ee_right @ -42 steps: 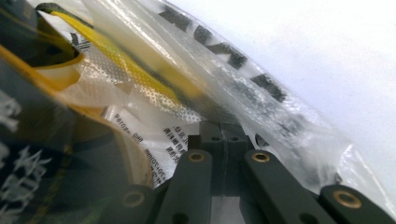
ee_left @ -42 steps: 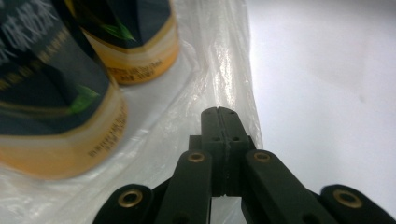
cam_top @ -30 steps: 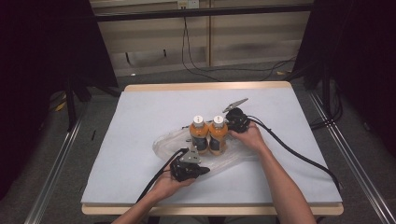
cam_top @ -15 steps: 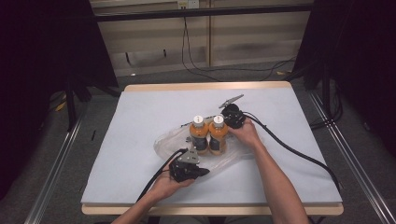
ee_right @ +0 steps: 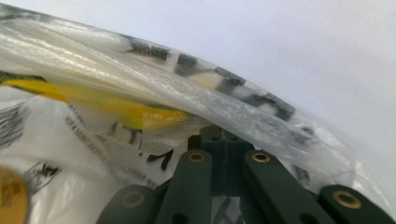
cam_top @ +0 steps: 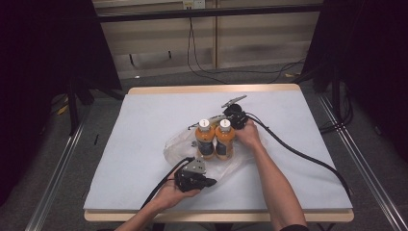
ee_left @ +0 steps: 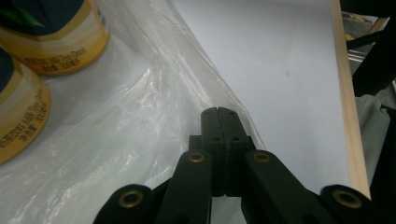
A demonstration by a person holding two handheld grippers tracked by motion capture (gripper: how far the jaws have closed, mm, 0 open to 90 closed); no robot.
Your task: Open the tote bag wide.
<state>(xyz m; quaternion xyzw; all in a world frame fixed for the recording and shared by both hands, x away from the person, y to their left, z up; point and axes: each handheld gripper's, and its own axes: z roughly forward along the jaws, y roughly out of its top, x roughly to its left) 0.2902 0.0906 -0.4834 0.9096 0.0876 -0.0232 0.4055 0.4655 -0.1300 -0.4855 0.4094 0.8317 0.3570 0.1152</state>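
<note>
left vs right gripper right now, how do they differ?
The left gripper sits at the plastic bag's near edge; the right gripper is at its far edge, behind the two bottles. Left fingers lie on plain clear film; right ones are tucked under printed film. Both are shut on the plastic bag.

The near bottle point(ee_left: 51, 32) bears a partly legible label line ending in "Drink"; bag point(ee_right: 93, 135) print is unreadable.

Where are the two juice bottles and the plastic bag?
left bottle point(cam_top: 205, 140), high view, orange body.
right bottle point(cam_top: 224, 139), high view, orange body.
plastic bag point(ee_left: 140, 126), left gripper view, crinkled film beside the tongs.
</note>
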